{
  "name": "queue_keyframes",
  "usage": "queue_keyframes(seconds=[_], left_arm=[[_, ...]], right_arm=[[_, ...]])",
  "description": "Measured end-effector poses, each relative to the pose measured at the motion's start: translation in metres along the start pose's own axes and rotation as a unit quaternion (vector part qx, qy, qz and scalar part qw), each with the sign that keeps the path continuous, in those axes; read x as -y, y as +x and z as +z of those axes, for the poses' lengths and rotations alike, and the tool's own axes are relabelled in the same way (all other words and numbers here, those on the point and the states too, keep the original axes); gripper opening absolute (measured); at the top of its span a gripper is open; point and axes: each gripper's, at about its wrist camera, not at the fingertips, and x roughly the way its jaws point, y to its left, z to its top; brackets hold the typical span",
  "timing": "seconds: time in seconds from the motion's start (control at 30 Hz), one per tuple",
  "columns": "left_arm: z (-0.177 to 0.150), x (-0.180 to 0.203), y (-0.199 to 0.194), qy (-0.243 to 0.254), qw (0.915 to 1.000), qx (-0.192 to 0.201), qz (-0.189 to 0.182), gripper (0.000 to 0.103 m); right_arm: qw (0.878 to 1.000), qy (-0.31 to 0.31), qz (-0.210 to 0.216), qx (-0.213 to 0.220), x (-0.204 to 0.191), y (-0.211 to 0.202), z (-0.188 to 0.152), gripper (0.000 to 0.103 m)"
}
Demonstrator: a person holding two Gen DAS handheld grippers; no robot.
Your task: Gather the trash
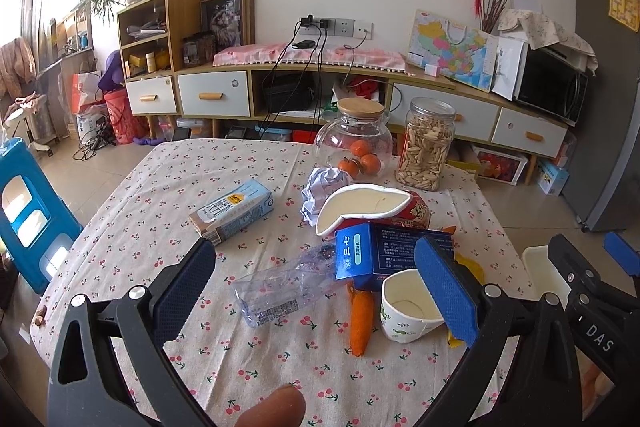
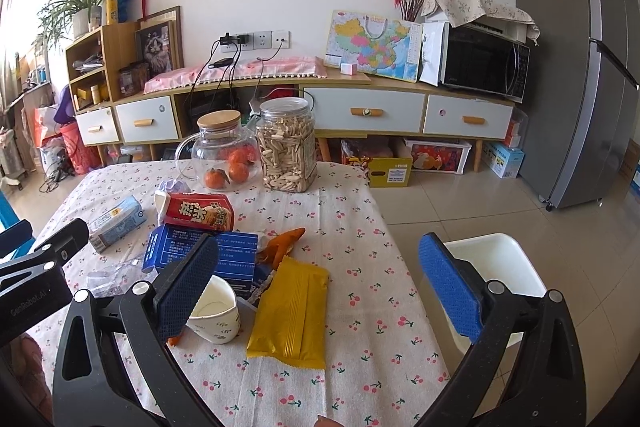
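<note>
Trash lies on the cherry-print tablecloth [image 1: 160, 187]: a milk carton [image 1: 232, 213], a crushed clear bottle [image 1: 284, 287], a blue box [image 1: 384, 255], a red instant-noodle cup [image 1: 372, 207] on its side, crumpled paper [image 1: 324, 187], orange peel [image 1: 360, 323] and a paper cup [image 1: 408, 307]. My left gripper [image 1: 316, 291] hangs open above the bottle and cup. In the right wrist view a yellow wrapper [image 2: 292, 311] lies beside the paper cup [image 2: 216, 311]. My right gripper [image 2: 320, 287] stands open over the wrapper, holding nothing. A white bin [image 2: 492, 267] sits off the table's right edge.
A glass jar with oranges [image 1: 356, 143] and a plastic jar of snacks [image 1: 428, 147] stand at the table's far side. A blue stool [image 1: 28, 207] is at the left. A low cabinet [image 2: 360, 107] with a microwave [image 2: 484, 63] lines the wall; a fridge [image 2: 576, 67] stands right.
</note>
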Motion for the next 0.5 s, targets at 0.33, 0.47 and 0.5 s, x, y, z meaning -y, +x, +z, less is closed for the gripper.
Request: queue_keyframes(seconds=[0.33,0.47,0.5], left_arm=[[0.065,-0.035,0.021,-0.042,0.9989,-0.008,-0.021,0.097],[0.055,-0.042,0.075,-0.027,0.9902,-0.124,-0.058,0.097],[0.047,-0.044,0.087,-0.033,0.9857,-0.153,-0.061,0.097]], right_arm=[[0.990,0.025,0.069,-0.119,0.008,0.030,0.035,0.096],[0.990,0.011,0.041,-0.134,0.011,0.051,0.027,0.096],[0.989,0.013,0.037,-0.145,0.014,0.058,0.023,0.096]])
